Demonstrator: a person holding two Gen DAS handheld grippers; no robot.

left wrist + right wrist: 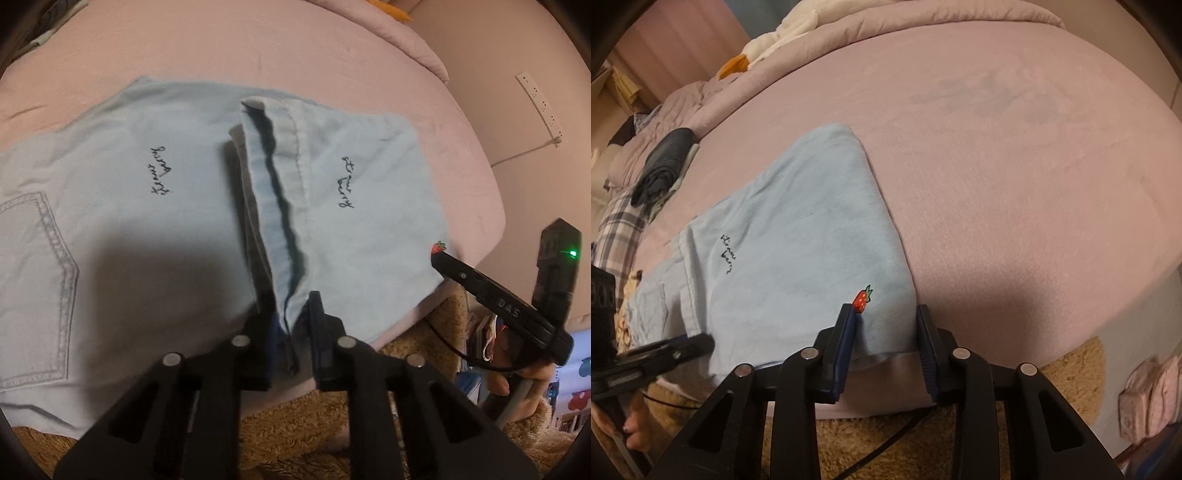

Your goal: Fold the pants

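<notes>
Across the near edge of the pink bed (997, 147) lie the light-blue pants (155, 229), spread flat, back pocket toward the left and the legs already doubled over so that two script embroideries face up on either side of a raised ridge of cloth. A small strawberry patch (862, 299) marks the near right corner, which slightly overhangs the mattress above a tan shaggy rug (923, 443).

The left hand-held gripper (291, 314) has its fingers narrowed onto the near end of that ridge, pinching the bunched seam. The right hand-held gripper (884, 325) stands wide, its fingers straddling the strawberry corner, with cloth between them but not yet clamped.

By my reading, the fold is partly made and the step in hand is taking hold of the near edge for the next fold. That calls for the right fingers to close on the corner, then both ends lifting together and carrying evenly over.
</notes>
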